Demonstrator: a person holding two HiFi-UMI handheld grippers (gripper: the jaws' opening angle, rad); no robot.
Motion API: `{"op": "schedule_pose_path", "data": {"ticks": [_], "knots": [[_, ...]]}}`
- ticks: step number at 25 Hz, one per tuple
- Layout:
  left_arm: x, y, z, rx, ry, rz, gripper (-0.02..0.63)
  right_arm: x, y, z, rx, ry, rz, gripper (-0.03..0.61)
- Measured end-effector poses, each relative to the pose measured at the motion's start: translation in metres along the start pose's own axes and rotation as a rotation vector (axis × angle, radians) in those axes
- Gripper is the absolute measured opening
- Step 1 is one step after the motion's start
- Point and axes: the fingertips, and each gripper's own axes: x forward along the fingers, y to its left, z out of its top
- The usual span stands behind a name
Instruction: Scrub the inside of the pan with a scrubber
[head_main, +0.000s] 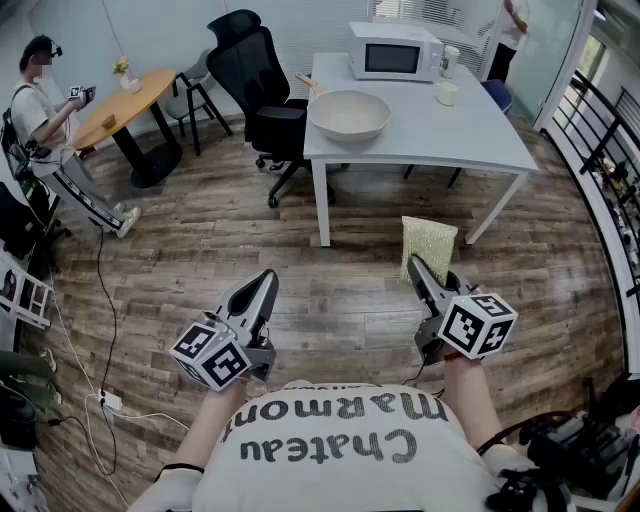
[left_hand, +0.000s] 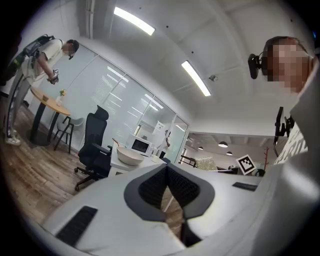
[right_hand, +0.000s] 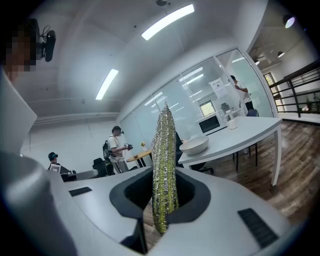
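The right gripper (head_main: 415, 265) clamps its fingers on the lower edge of the scrubber (head_main: 429, 240), which looks soft and light, the left gripper (head_main: 266, 282) has its fingers together and empty, and the rigid pan (head_main: 349, 114) waits on the surface (head_main: 470, 130) at twelve o'clock.

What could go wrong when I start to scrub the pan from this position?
1. The right gripper pinches the scrubber only near one end, so it may bend or slip out under pressure.
2. The pan sits unheld near the corner of the table, and the left gripper is shut and empty; scrubbing could push the pan off the edge.
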Motion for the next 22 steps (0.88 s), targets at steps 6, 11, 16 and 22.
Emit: {"op": "schedule_pose_path", "data": {"ticks": [6,11,16,22], "knots": [[0.008,-0.003,-0.001,-0.002,0.005,0.006,-0.012,0.001,-0.007,0.004,0.000,0.001,0.001,0.058],[0.012,-0.006,-0.002,0.007,0.001,0.000,-0.012,0.004,-0.014,0.001,0.015,-0.002,0.007,0.058],[0.009,-0.011,0.004,0.070,-0.048,-0.067,-0.012,0.019,-0.017,-0.006,0.096,-0.002,0.036,0.058],[0.032,0.010,-0.001,0.037,-0.056,-0.109,-0.012,0.056,-0.024,-0.015,0.073,0.071,0.043,0.058]]}}
